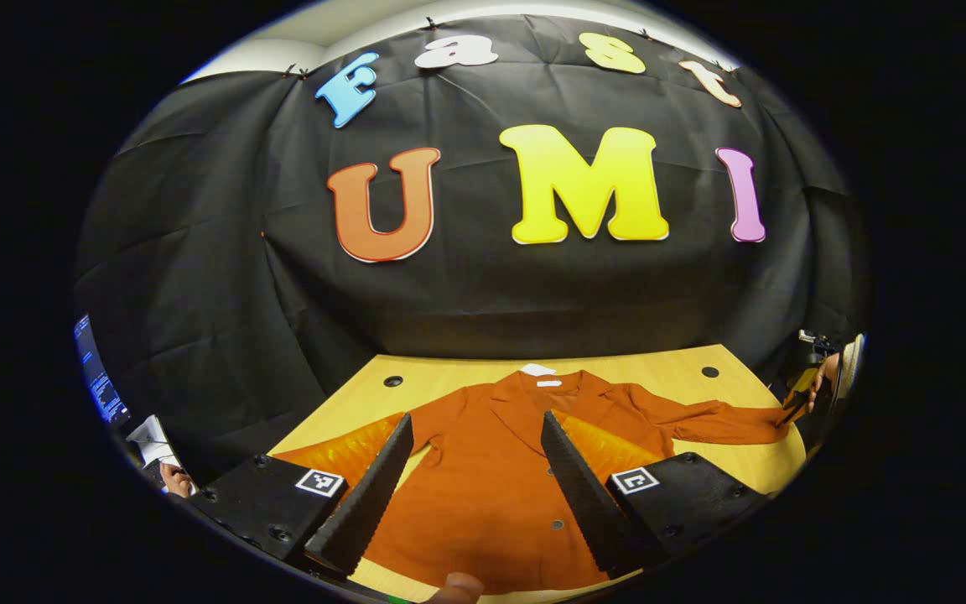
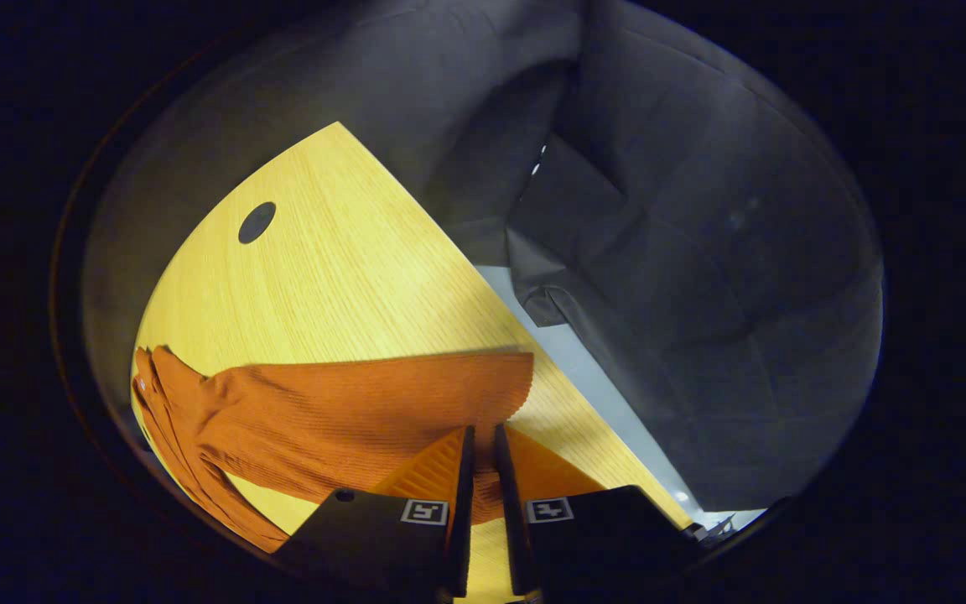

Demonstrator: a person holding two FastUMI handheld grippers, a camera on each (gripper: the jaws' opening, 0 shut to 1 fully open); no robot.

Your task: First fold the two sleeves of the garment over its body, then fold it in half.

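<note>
Two grippers are at work over one garment. Seen from the left gripper view, the left gripper (image 1: 476,470) hangs above the body of the orange jacket (image 1: 483,486) with its fingers spread wide and nothing between them; a fingertip of the person's hand (image 1: 455,587) shows at the bottom edge. Seen from the right gripper view, the right gripper (image 2: 480,453) has its fingers drawn close together, leaving a narrow gap, and the cuff end of the jacket's sleeve (image 2: 366,411) lies at the tips; an orange fold of cloth passes between the fingers, but whether both press on it cannot be told. From the left gripper view that same gripper appears far off at the right edge, at the end of the stretched-out sleeve, with the hand that holds it.

The jacket lies flat and open on the wooden table (image 1: 449,377), collar toward the black booth wall, its shiny lining turned out on both sides of the front. The sleeve reaches out near the table's edge, beside a dark round hole (image 2: 257,222).
</note>
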